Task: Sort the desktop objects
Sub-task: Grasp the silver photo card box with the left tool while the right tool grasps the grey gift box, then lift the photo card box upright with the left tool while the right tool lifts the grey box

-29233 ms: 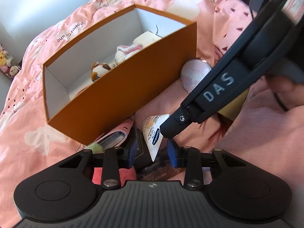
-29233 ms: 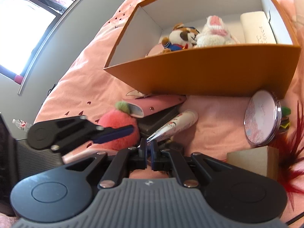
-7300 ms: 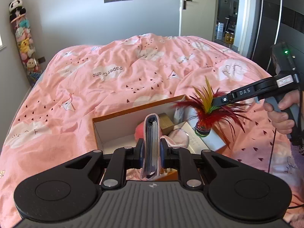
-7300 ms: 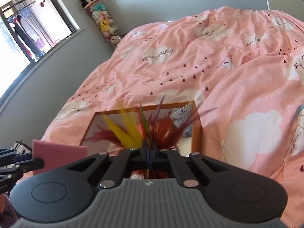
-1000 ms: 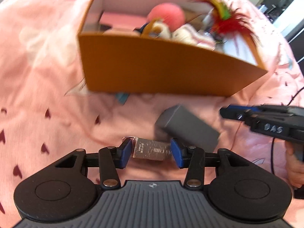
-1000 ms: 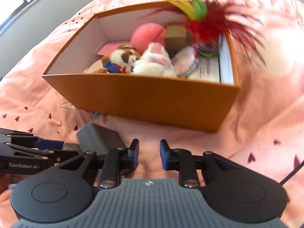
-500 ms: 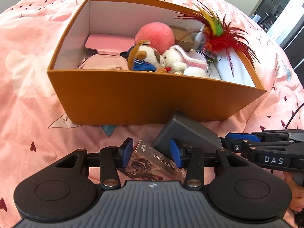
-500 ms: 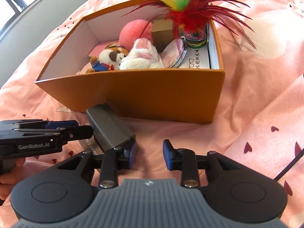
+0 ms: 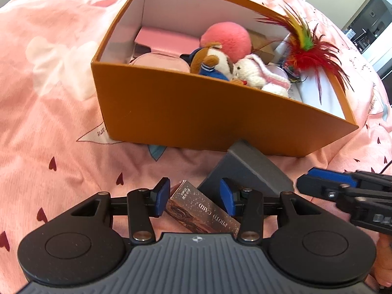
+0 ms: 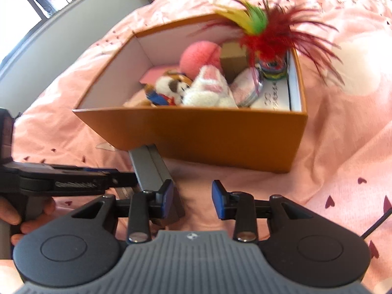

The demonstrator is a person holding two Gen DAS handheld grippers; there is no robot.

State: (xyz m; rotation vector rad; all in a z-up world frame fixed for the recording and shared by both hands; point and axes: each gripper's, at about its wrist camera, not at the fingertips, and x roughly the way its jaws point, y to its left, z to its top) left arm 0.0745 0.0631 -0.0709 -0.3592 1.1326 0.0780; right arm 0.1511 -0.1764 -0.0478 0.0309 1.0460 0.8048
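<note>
Nearly everything is already in the orange box (image 9: 186, 112): the pink pompom (image 9: 225, 40), the two little plush toys, the feather shuttlecock (image 9: 303, 54), the pink wallet at the back. Two things are left out on the pink bedspread (image 9: 49, 112), both just in front of the box's near wall: a photo card pack (image 9: 203, 210) and a grey case (image 9: 247, 171) with its far end up against the box.

So this is the pick-up step for the leftovers. The left gripper (image 9: 194, 196) hangs over the photo card pack, jaws apart, blue pads either side of it; the pack lies at a slant between them and nothing is clamped. The right gripper (image 10: 192, 198) has its jaws opening with bare bedspread between them; the grey case (image 10: 154, 171) lies at its left pad, outside the gap.

Next move, as I read it: the left closes squarely on the pack, which may need a wrist twist to match that slant. The right has to shift left to straddle the case, and the left gripper sits close by, so there's little room.
</note>
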